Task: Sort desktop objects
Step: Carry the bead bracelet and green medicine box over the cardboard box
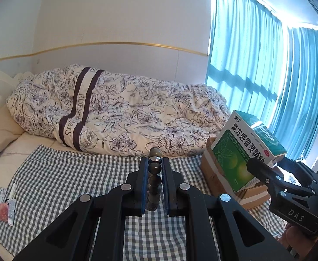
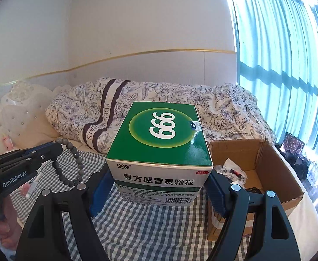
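We are working over a grey-and-white checked cotton cloth [image 1: 61, 169] spread on a bed, with a rumpled floral quilt [image 1: 119, 108] behind it and blue pleated curtains [image 1: 256, 76] glowing at two o'clock.

In the left wrist view, the left gripper [image 1: 155, 169] is clamping narrowly on a bracelet of round, glossy dark beads [image 1: 154, 180], which is standing up between the blue pads. At three o'clock the right gripper [image 1: 265, 169] is carrying a green-and-white cardboard medicine box [image 1: 241, 152], tilted, in front of a brown corrugated carton [image 1: 215, 174]. Small packets [image 1: 4, 204] are lying at nine o'clock on the cloth.

In the right wrist view, the right gripper [image 2: 159, 187] is gripping the medicine box [image 2: 159, 143] by its two side faces, jaws spread wide around it; the box is stiff, flat-sided and sharp-cornered. The open carton [image 2: 267, 174] is sitting at three o'clock, already holding some crumpled items. At nine o'clock the left gripper [image 2: 50, 150] is dangling the bead bracelet [image 2: 71, 163] as a loose loop.

We are judging that both items are lifted and in transit. Next we are needing to swing the box rightward over the carton's opening and release it level; the bracelet, limp and swinging, is wanting a steady lowering.
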Demonstrator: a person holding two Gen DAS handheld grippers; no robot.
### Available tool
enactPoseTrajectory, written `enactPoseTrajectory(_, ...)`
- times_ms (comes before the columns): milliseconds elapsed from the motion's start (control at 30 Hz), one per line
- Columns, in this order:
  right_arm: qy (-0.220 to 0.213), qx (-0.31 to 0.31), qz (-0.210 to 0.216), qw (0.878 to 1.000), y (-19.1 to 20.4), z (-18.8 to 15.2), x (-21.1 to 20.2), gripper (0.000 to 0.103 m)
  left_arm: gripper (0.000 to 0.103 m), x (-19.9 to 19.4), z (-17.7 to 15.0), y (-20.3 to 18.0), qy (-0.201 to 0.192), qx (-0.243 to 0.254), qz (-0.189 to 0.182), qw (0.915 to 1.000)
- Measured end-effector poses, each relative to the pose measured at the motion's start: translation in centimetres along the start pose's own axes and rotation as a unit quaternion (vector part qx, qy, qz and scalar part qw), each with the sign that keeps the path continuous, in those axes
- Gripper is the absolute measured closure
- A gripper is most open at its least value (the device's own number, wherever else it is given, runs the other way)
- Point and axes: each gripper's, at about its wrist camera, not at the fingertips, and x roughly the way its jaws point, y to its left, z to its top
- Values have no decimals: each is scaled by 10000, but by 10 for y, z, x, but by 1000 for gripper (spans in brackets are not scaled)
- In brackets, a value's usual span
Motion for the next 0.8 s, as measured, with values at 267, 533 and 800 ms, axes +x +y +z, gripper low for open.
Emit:
enactPoseTrajectory(267, -59, 2, 123, 9999, 0, 2, -9, 27, 92, -11, 3, -11, -49, 131, 77, 9999)
enactPoseTrajectory(533, -133, -9, 126, 9998, -20, 8, -13, 27, 92, -10, 9, -25, -85, 161, 113, 9998)
enactPoseTrajectory(800, -195, 15, -82, 9998, -54, 19, -21, 27, 92, -3, 24, -59, -168, 242, -55, 9996)
